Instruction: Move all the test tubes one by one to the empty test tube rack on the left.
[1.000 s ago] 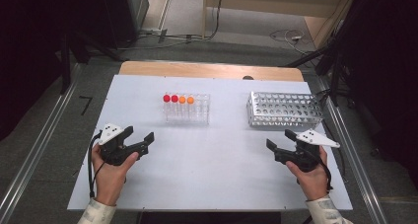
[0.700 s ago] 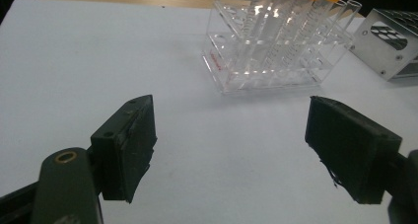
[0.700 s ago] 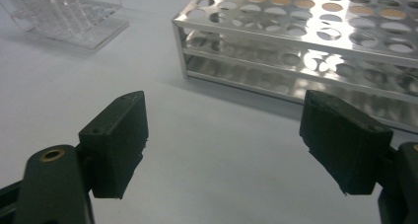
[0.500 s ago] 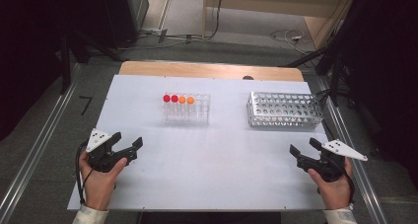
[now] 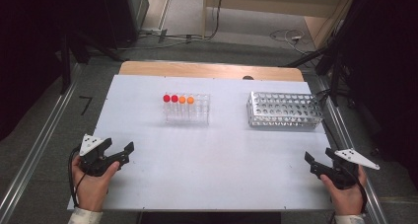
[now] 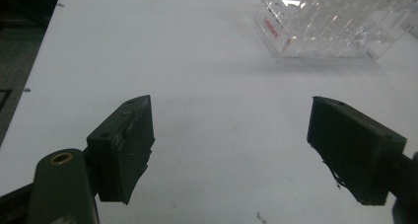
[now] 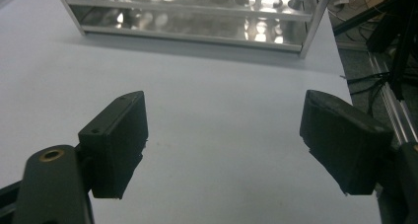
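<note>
Right now my left gripper [image 5: 127, 153] sits at the near left corner of the white table [image 5: 222, 184], jaws spread wide with nothing between them; the left gripper view confirms bare tabletop in the gap. My right gripper [image 5: 311, 164] is at the near right edge, jaws likewise wide apart and holding nothing.

Nearest the left gripper, though well apart from it, stands the clear plastic rack [image 5: 187, 108], toward the far middle of the table. From above I count four capped tubes in its left end, two with red caps [image 5: 170, 98] and two with orange caps [image 5: 186, 100]. In the left gripper view the clear rack [image 6: 335, 24] is cut off by the top and right borders, and its glare hides the tubes; I can make out a small red label on its end but not read it.

Off to the far right stands the metal rack [image 5: 285, 109], perforated on top. In the right gripper view the metal rack [image 7: 197, 14] is cropped at the top, and reflections make its holes hard to judge.
</note>
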Demonstrator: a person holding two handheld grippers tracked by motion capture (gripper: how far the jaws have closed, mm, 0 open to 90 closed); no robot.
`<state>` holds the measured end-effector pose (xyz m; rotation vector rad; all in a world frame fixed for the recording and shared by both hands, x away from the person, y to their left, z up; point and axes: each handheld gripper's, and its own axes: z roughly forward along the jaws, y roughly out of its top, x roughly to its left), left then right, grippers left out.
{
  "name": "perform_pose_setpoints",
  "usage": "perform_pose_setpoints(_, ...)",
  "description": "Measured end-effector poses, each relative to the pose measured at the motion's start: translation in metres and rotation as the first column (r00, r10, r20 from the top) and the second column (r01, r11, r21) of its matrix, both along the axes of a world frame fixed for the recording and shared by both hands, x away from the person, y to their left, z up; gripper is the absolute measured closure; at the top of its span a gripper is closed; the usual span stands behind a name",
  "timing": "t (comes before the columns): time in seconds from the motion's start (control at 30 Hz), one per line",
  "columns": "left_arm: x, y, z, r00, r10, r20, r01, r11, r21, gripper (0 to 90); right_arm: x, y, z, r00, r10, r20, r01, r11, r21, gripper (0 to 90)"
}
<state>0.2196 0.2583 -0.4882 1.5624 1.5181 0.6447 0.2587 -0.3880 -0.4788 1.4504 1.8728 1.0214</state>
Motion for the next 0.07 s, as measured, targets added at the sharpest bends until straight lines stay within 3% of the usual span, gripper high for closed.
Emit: perform_pose_setpoints(0.07,0.0010,0.0009,-0.0030,0.9999,0.004,-0.012,-0.004,1.0000,0.006,17.8,0.0023,0.0010,-0.0042,0.9998,0.003,-0.019,-0.003,1.000,-0.011,16.1)
